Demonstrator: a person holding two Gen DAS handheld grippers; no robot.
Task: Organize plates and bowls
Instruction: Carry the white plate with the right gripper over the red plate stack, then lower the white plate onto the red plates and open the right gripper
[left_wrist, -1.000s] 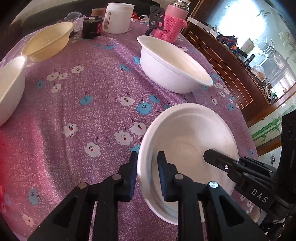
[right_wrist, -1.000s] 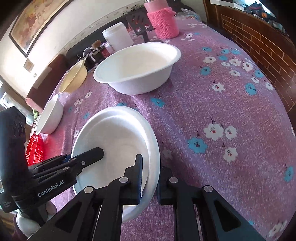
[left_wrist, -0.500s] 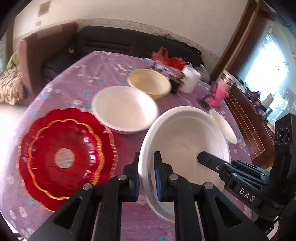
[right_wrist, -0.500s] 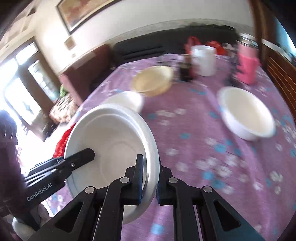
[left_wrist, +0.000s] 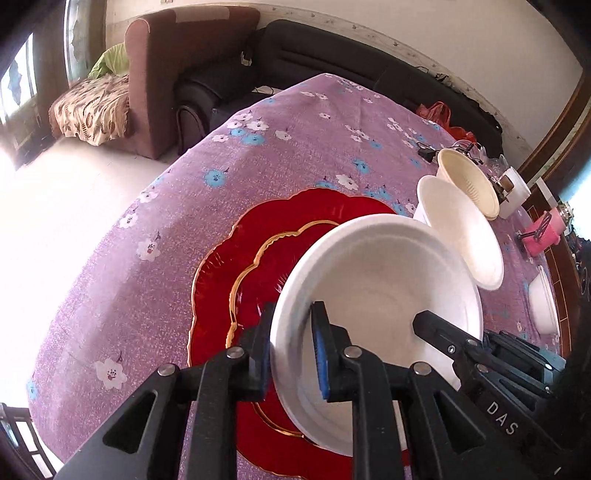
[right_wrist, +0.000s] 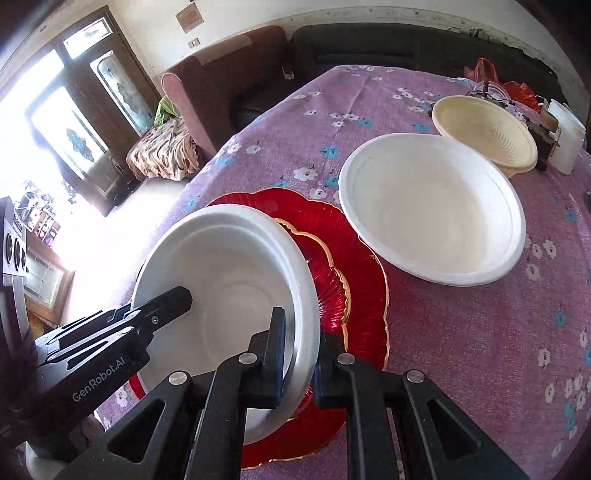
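A: What's held?

B: A round, shallow white foam bowl (left_wrist: 376, 295) with a stepped rim, plain and empty inside. It hangs tilted over a scalloped red glass plate with gold edging (left_wrist: 236, 266) that lies flat on the purple flowered tablecloth (left_wrist: 155, 229).

A: And the tools?

B: The left gripper (left_wrist: 290, 350) straddles the bowl's near rim, one finger outside, the blue-padded one inside. Its jaws are opening, and a slim gap shows beside the rim. The right gripper (right_wrist: 299, 354) is narrow, clamped on the opposite rim, with the rim pinched between its pads. Each tool shows in the other's view, reaching into the bowl.

A: What crowds it?

B: In the right wrist view a second, wider white foam bowl (right_wrist: 432, 206) sits just beside the red plate's far edge, seeming to overlap it a little. Behind that, a ribbed cream bowl (right_wrist: 484, 133) touches or nearly touches it. A white tub (right_wrist: 565, 140) stands near the cream bowl. In the left wrist view a third white bowl (left_wrist: 543, 302) lies well apart, towards the right edge, near a pink knitted holder (left_wrist: 543, 236).

A: Open room?

B: Bare cloth spreads left of the red plate, out to the table's rounded edge; beyond it are pale floor and a brown armchair (left_wrist: 177, 66).
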